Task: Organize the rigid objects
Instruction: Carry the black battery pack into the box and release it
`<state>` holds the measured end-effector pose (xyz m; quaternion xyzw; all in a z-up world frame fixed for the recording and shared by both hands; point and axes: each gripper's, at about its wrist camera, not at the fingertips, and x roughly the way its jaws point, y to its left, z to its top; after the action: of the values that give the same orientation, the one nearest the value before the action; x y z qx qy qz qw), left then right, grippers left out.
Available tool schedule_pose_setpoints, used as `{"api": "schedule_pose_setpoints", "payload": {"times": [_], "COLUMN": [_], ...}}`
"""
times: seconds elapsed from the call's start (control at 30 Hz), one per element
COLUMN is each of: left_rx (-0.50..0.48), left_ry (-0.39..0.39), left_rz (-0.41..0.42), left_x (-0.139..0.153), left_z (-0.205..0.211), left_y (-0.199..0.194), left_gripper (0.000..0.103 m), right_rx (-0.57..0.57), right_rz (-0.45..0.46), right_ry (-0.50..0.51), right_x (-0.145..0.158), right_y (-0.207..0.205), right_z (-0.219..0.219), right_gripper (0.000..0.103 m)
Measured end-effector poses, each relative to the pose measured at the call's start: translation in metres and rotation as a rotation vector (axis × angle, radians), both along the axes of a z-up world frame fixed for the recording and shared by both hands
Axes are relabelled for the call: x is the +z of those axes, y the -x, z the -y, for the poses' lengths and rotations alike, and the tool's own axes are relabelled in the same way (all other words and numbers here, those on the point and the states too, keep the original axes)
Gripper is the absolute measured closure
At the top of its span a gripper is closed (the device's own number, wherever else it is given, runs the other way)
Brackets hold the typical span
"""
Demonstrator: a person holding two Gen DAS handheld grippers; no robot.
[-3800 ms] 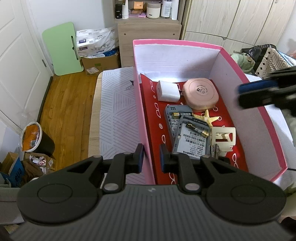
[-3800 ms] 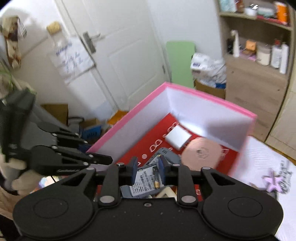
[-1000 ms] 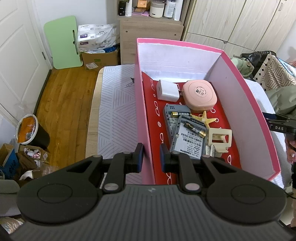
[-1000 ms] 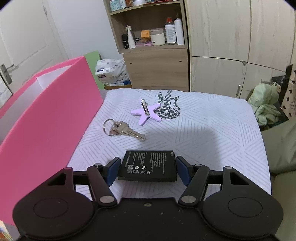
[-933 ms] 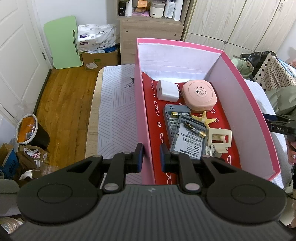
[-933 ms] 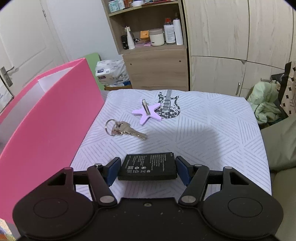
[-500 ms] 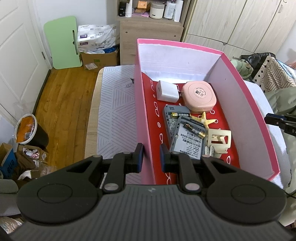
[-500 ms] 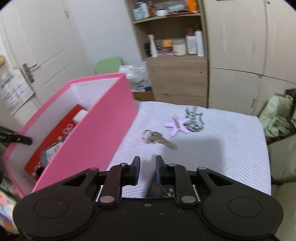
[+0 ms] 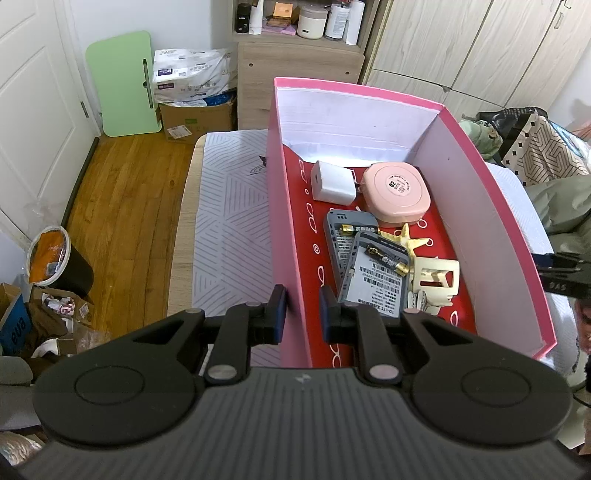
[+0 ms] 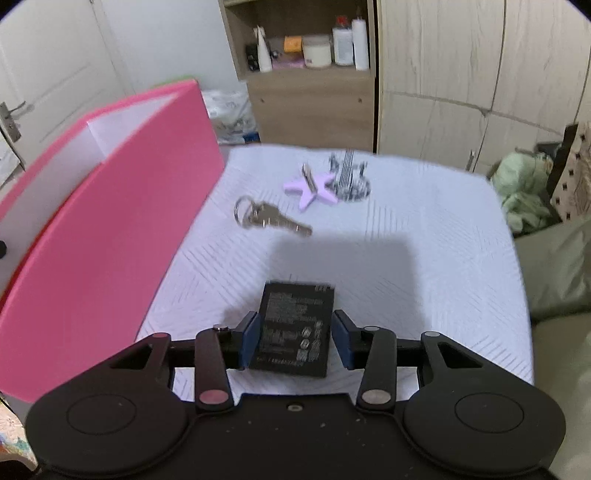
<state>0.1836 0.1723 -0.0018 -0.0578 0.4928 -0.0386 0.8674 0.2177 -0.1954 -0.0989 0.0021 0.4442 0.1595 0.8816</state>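
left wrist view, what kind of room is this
Probably a bedroom in a home: wooden wardrobe doors, a shelf of toiletry bottles, and clothes heaped beside the patterned surface bearing the pink box.

One pink box [image 9: 491, 206] stands on the bed. Inside it lie one white charger [image 9: 332, 182], one round pink case [image 9: 397, 194], two grey phone covers [image 9: 376, 277], two small batteries [image 9: 388, 260], one yellow starfish clip [image 9: 404, 236] and one cream hair claw [image 9: 436, 282]. Outside the box lie one flat black battery [image 10: 293, 328], one purple star clip [image 10: 312, 188] and one bunch of keys [image 10: 269, 218]; how many keys are on the ring cannot be told.
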Motion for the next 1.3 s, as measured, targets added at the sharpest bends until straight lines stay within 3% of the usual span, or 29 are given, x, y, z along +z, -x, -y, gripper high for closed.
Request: {"api": "schedule_pose_setpoints", "payload": {"times": [0.17, 0.23, 0.47, 0.67, 0.83, 0.97, 1.1, 1.3], "left_rx": [-0.005, -0.004, -0.004, -0.008, -0.011, -0.009, -0.013, -0.005], "left_ry": [-0.016, -0.013, -0.011, -0.023, -0.026, -0.015, -0.001, -0.014], "left_rz": [0.001, 0.0, 0.0, 0.007, 0.011, 0.009, -0.009, 0.016], "left_x": [0.0, 0.0, 0.0, -0.001, -0.002, -0.002, -0.001, -0.003], "left_z": [0.003, 0.003, 0.004, 0.004, 0.005, 0.004, 0.0, 0.003], "left_y": [0.0, 0.0, 0.001, 0.002, 0.003, 0.003, 0.0, 0.004], "left_gripper": [0.087, 0.087, 0.087, 0.087, 0.087, 0.087, 0.087, 0.087], "right_rx": [0.009, 0.016, -0.002, 0.062, 0.19, 0.303, 0.4, 0.52], "right_rz": [0.06, 0.083, 0.059, 0.17, 0.308, 0.344, 0.306, -0.006], "right_ry": [0.061, 0.07, -0.07, -0.163, -0.186, -0.219, -0.184, -0.151], "right_x": [-0.01, -0.011, 0.003, 0.052, 0.102, 0.125, 0.125, 0.092], "right_y": [-0.002, -0.005, -0.003, 0.016, 0.031, 0.032, 0.018, -0.032], "right_z": [-0.015, -0.017, 0.0, -0.007, -0.033, -0.06, -0.101, -0.172], "right_gripper": [0.045, 0.048, 0.049, 0.049, 0.049, 0.049, 0.049, 0.05]}}
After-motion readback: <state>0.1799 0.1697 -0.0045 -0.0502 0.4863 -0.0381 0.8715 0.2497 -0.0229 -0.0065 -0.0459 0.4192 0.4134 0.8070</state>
